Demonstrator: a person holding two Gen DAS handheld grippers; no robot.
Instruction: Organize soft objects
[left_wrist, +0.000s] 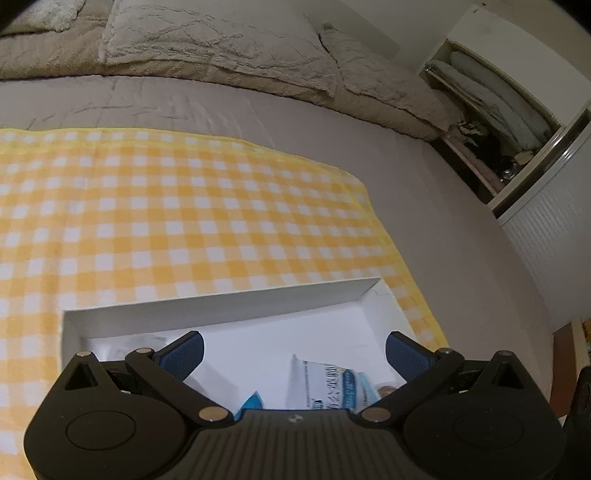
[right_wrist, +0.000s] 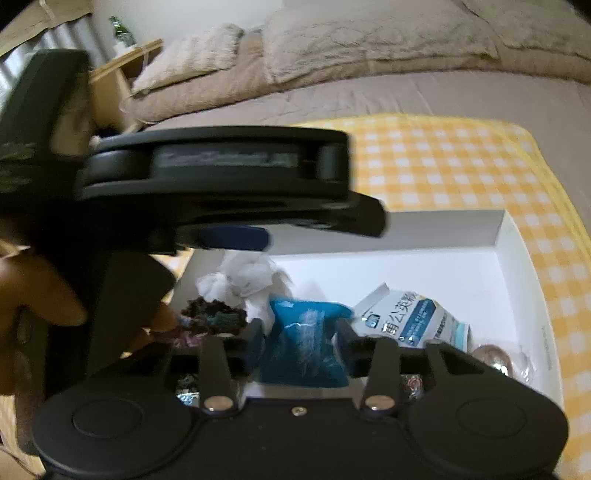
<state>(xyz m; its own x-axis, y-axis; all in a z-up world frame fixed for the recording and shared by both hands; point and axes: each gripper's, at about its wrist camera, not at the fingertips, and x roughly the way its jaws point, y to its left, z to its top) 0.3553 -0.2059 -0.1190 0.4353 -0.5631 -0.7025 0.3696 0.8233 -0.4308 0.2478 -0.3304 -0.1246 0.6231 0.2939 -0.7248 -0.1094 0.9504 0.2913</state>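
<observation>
Sorting step: my left gripper (left_wrist: 294, 350) spread wide, empty, over white box (left_wrist: 221, 301). My right gripper (right_wrist: 300, 334) half-open astride blue pouch (right_wrist: 303, 343) inside box; grip unclear. Next: close, lift.

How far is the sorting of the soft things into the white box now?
Several things already lie in the white box: a white cloth, a dark bundle and a printed packet. The right gripper has a blue pouch between its jaws over the box. The left gripper is open and empty. What remains outside cannot be seen.

Matt white, seemingly cardboard box (right_wrist: 509, 258)
</observation>
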